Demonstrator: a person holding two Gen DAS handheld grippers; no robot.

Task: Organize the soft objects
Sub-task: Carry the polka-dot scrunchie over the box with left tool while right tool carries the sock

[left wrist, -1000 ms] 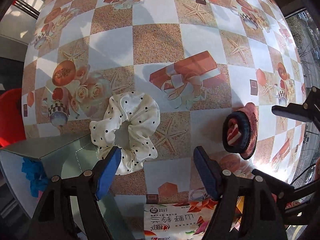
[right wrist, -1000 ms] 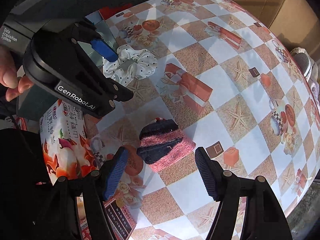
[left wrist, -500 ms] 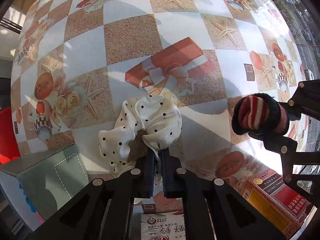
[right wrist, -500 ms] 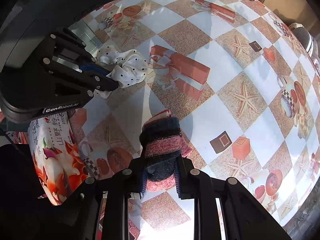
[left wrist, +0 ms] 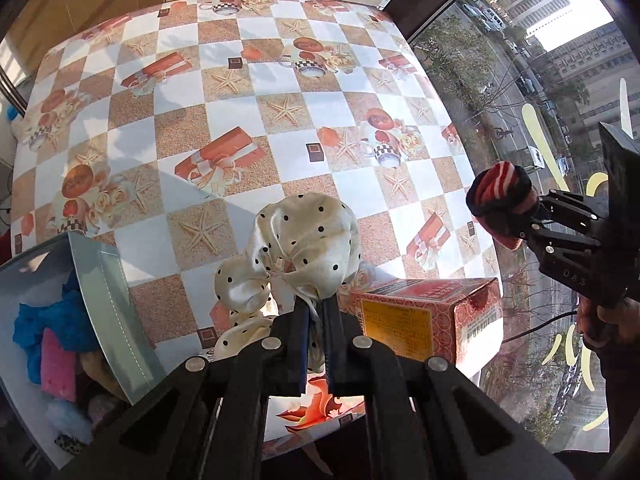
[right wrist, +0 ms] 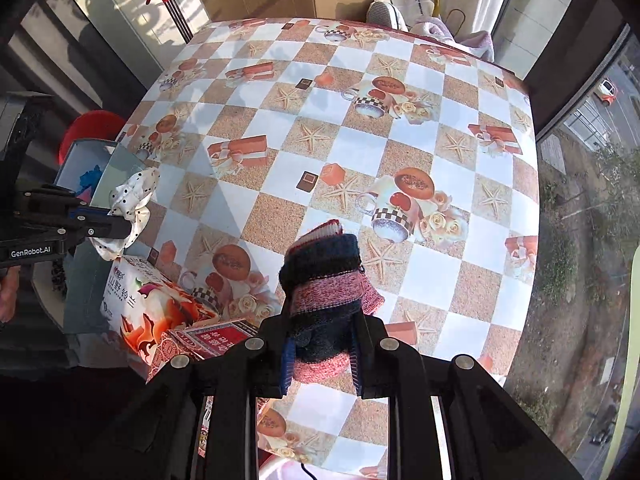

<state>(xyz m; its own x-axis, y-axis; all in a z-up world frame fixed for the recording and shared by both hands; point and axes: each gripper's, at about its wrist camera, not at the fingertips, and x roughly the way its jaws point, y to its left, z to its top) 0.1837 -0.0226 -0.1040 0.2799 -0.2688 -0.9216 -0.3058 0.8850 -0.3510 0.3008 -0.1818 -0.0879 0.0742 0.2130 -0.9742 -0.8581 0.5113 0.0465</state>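
Observation:
My left gripper (left wrist: pixel 315 320) is shut on a cream scrunchie with black dots (left wrist: pixel 308 240), which hangs lifted above the checked table (left wrist: pixel 248 80). In the right wrist view the same scrunchie (right wrist: pixel 128 208) dangles from the left gripper (right wrist: pixel 130 230) near the pale green box (right wrist: pixel 80 152). My right gripper (right wrist: pixel 320 344) is shut on a rolled pink, navy and red striped sock (right wrist: pixel 324 280), held up off the table (right wrist: pixel 400 152). From the left wrist view that sock (left wrist: pixel 500 200) shows at the right in the right gripper (left wrist: pixel 532 216).
An open pale green box (left wrist: pixel 100 288) at the lower left holds blue, pink and other soft items. A red carton (left wrist: pixel 424 324) and a flowered tissue pack (right wrist: pixel 136 300) sit at the table's near edge. A window (left wrist: pixel 540 60) runs along the right. A person's hand (left wrist: pixel 608 324) grips the right tool.
Both grippers closed from open onto their items, the left on the scrunchie, the right on the sock. Both then rose from the table, lifting the items clear, and the views tilted toward the far edge.

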